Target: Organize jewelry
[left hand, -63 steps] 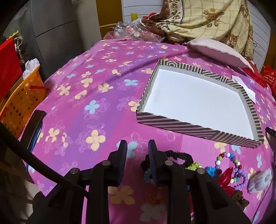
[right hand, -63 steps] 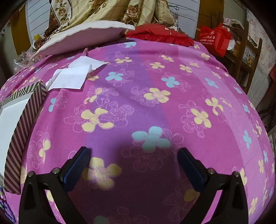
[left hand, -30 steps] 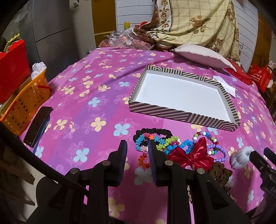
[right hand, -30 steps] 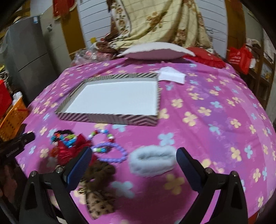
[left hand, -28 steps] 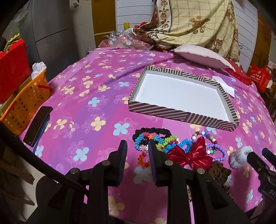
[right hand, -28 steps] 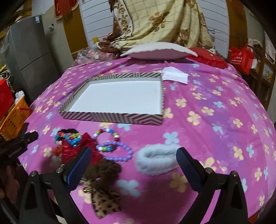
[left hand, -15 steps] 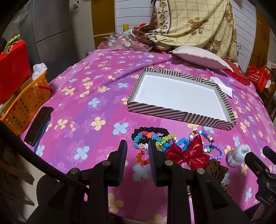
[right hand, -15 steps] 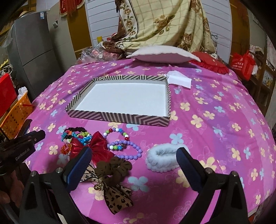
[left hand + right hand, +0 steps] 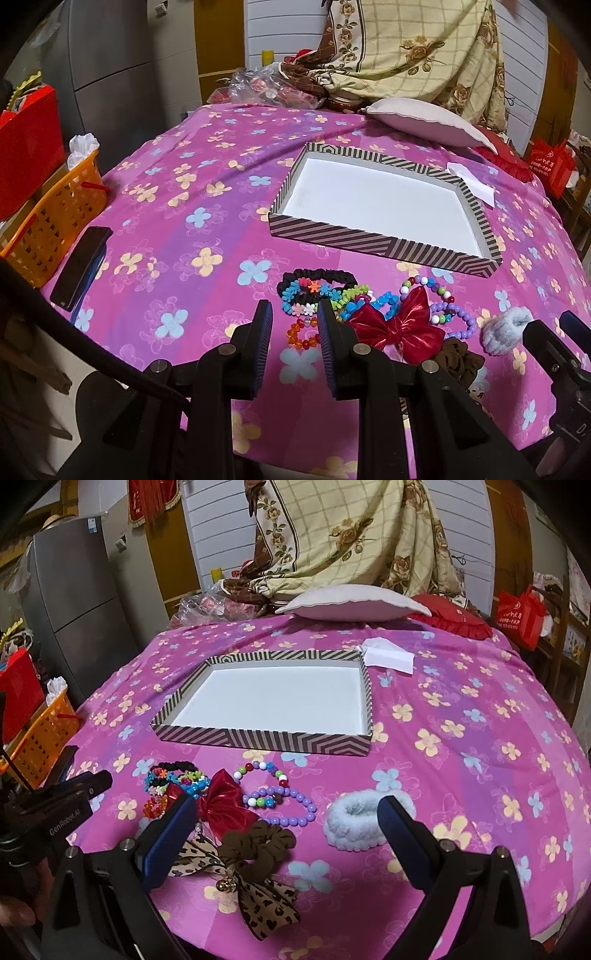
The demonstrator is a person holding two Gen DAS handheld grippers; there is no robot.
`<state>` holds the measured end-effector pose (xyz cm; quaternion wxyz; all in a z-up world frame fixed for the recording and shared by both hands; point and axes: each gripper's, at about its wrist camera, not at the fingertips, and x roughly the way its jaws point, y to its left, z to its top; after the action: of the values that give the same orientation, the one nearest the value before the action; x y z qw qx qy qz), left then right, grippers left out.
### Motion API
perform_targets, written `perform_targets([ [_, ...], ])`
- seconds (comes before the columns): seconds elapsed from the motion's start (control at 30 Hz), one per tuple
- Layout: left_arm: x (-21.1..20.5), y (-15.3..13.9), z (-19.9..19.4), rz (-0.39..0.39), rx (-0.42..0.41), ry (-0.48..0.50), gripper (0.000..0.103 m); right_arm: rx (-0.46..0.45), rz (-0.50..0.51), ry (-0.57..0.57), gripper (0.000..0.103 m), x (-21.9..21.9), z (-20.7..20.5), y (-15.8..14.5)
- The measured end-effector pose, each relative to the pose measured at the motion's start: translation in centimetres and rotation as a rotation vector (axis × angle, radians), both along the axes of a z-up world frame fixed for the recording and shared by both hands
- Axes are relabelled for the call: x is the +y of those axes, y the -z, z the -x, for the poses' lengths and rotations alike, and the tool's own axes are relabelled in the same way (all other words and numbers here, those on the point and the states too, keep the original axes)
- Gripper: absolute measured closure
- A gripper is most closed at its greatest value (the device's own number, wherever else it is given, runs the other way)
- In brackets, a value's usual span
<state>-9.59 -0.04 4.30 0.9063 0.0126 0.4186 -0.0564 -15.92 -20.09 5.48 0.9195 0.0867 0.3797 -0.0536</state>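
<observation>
Both tongs have pulled back off the bed — left tongs (image 9: 293, 345) narrowly parted, right tongs (image 9: 286, 823) spread wide, both empty — revealing the jewelry pile (image 9: 221, 794) lying before the empty striped tray (image 9: 258, 740), ready for picking.

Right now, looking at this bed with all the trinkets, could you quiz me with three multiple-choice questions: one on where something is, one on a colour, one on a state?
1. Where does the fluffy white scrunchie lie?
A. inside the striped tray
B. on the bedspread, right of the purple bead bracelet
C. in the orange basket

2. What colour is the shiny bow?
A. red
B. green
C. white

3. How is the striped tray?
A. full of beads
B. upside down
C. empty, white inside

Answers:
1 B, it sits on the flowered cloth beside the beads.
2 A, its satin is red.
3 C, only its bare white floor shows.
</observation>
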Motion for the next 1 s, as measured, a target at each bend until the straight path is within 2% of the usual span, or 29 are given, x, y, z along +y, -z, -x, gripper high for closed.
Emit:
perform_targets([
  [0.33, -0.30, 0.31, 0.12, -0.003, 0.003, -0.002, 0.059, 0.027, 0.051, -0.038, 0.003, 0.83, -0.29, 0.21],
  [1.0, -0.23, 0.75, 0.20, -0.008, 0.009, 0.000, 0.059, 0.052, 0.052, -0.035, 0.003, 0.79, -0.30, 0.54],
])
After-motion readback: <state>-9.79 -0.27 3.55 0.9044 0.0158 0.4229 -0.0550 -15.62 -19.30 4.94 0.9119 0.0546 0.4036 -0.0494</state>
